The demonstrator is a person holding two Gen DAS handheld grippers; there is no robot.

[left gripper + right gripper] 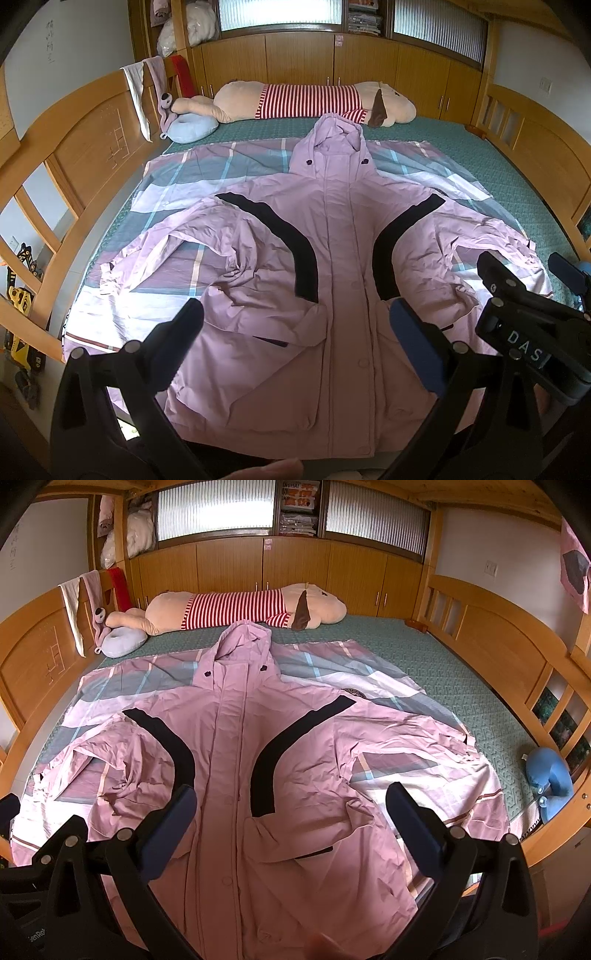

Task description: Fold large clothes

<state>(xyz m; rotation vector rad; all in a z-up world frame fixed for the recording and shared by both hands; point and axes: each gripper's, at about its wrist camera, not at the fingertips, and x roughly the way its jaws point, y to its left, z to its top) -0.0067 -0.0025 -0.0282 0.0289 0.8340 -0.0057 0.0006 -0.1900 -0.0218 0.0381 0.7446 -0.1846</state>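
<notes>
One pink hooded jacket [236,775] lay on one plaid sheet [369,679]. There were two grippers, the left gripper [295,317] and right gripper [291,801]. One striped plush dog [240,609] and two neck pillows, one lilac [123,642] and one blue [550,775], sat there.

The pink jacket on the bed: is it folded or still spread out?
Spread out. The pink jacket lies front up, both sleeves out sideways, hood extended towards the plush toy; no fold made.

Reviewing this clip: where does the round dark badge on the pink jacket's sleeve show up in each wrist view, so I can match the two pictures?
Left wrist view: the badge is barely visible, a dark sliver right of centre, just above the black shoulder stripe.
Right wrist view: the badge shows clearly, right of centre, above the same stripe.
Shared landmark: the striped plush toy behind the jacket's hood.
</notes>
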